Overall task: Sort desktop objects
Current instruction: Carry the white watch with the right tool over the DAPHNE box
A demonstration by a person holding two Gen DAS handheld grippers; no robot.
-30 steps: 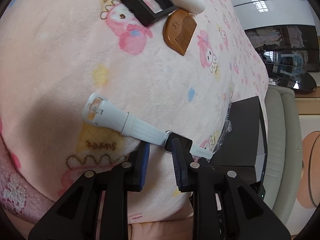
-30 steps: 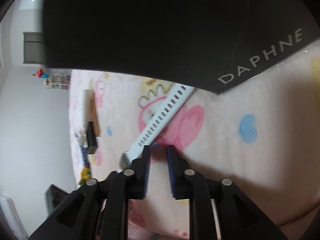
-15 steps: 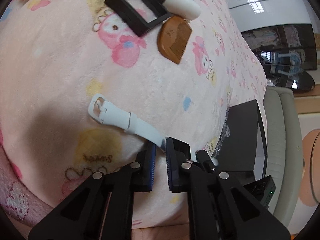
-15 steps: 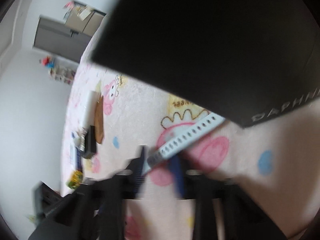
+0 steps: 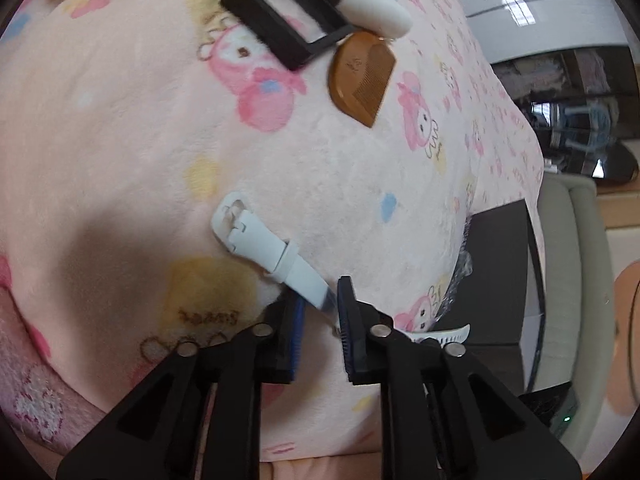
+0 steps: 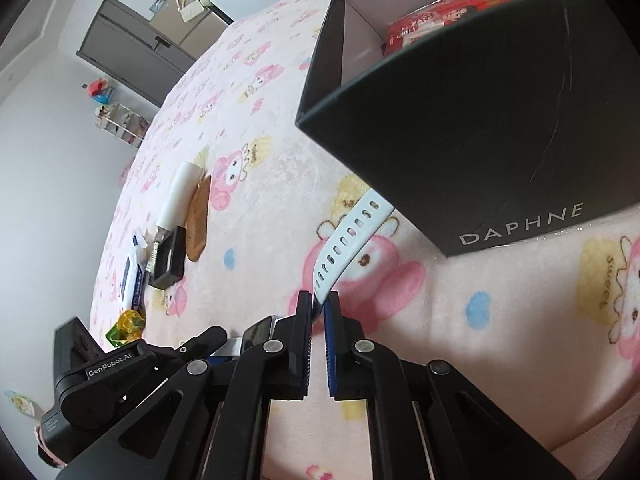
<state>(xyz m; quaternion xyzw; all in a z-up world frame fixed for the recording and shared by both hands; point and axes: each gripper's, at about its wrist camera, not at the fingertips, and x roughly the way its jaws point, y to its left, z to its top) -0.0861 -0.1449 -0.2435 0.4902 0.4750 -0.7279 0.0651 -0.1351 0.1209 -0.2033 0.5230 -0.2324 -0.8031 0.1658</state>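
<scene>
A white-strapped smartwatch lies on the pink cartoon blanket [image 5: 120, 128] beside a black DAPHNE box [image 6: 480, 140]. In the left wrist view its buckle strap [image 5: 260, 242] runs down between the pads of my left gripper [image 5: 322, 312], which is shut on it close to the watch body. The body's dark screen [image 6: 258, 330] shows in the right wrist view beside the left gripper [image 6: 224, 340]. My right gripper [image 6: 318, 308] is closing, and its pads pinch the near end of the holed strap [image 6: 348, 240]. The strap's far tip reaches the box's lower edge.
The open box [image 5: 496, 272] holds a red packet [image 6: 440, 12]. Farther off on the blanket lie a black frame [image 5: 288, 36], a white tube [image 5: 376, 12], a brown wooden comb [image 5: 360, 76], a blue-white packet [image 6: 134, 272] and a yellow-green wrapper [image 6: 126, 326].
Both grippers have closed on the watch's strap, the left one first. The right gripper has rolled and risen a little, so the box's inside has come into view.
</scene>
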